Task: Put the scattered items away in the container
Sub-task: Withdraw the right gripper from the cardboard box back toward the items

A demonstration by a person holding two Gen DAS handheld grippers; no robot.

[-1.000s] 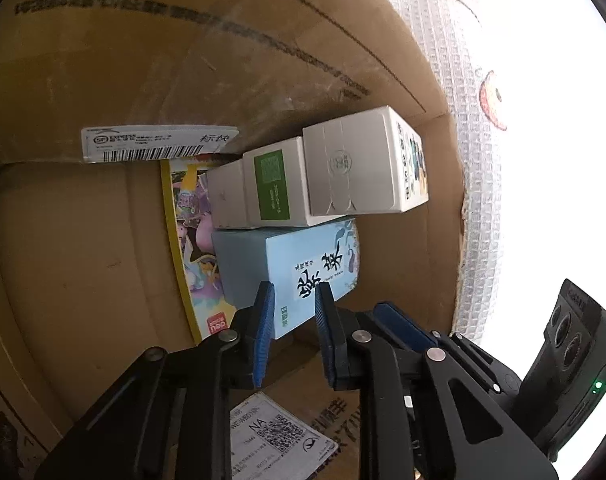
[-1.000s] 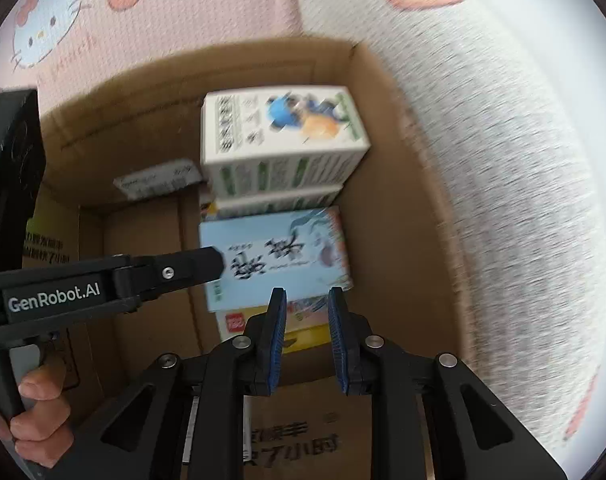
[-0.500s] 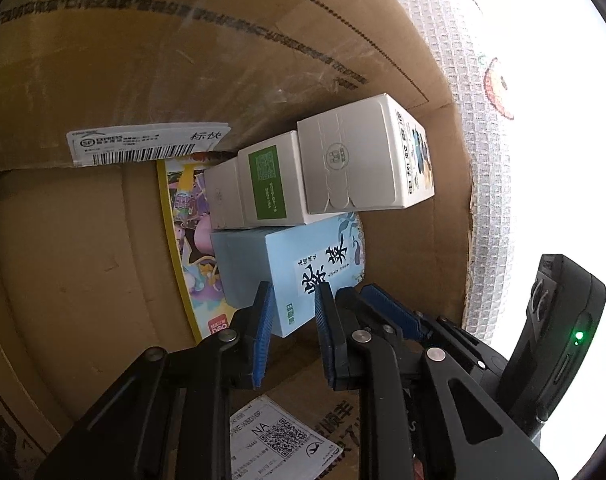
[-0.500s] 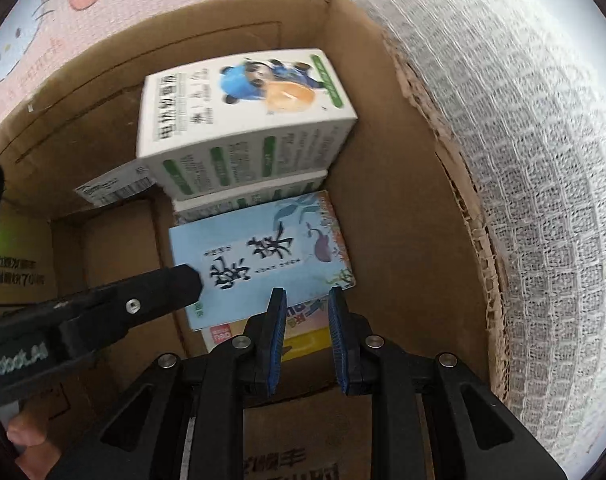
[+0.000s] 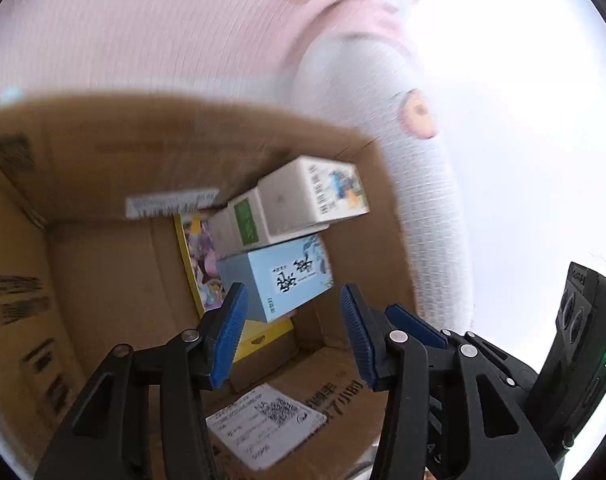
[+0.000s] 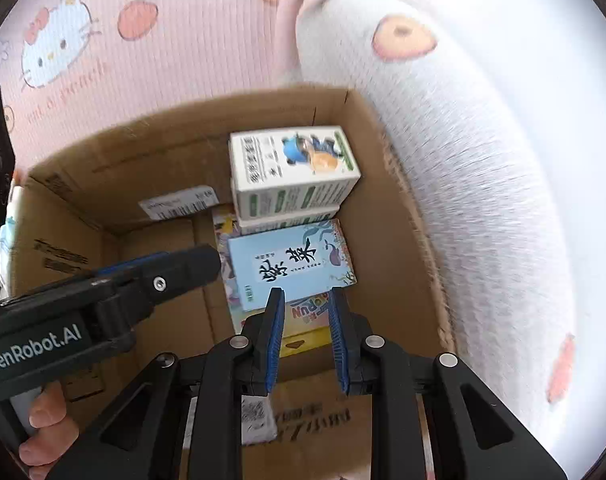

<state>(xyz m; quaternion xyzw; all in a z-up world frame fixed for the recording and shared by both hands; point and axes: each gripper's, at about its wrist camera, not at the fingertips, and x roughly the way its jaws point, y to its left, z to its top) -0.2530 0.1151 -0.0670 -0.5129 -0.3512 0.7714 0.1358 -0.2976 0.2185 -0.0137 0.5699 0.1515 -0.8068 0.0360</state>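
An open cardboard box (image 5: 103, 184) holds the tidied items. A white carton with a cartoon print (image 5: 315, 196) lies on another white carton with a green label (image 5: 239, 224). In front of them is a light blue box (image 5: 291, 276), resting on a yellow-edged colourful pack (image 5: 199, 256). My left gripper (image 5: 293, 316) hovers above the blue box; its jaws are opening, with nothing between them. My right gripper (image 6: 305, 320) hangs over the same blue box (image 6: 291, 260), its fingers nearly together and empty. The left gripper's finger (image 6: 175, 268) reaches in from the left.
Pink bedding with a cartoon cat print (image 6: 55, 44) lies behind the box (image 6: 143, 148). A white waffle blanket (image 6: 483, 184) presses along its right wall. Shipping labels (image 5: 263, 424) are stuck inside the box. A hand (image 6: 47, 420) grips the left gripper's handle.
Both grippers have lifted up out of the box, so the bedding beyond its rim now shows. The left jaws have spread apart. The right jaws kept their narrow gap.
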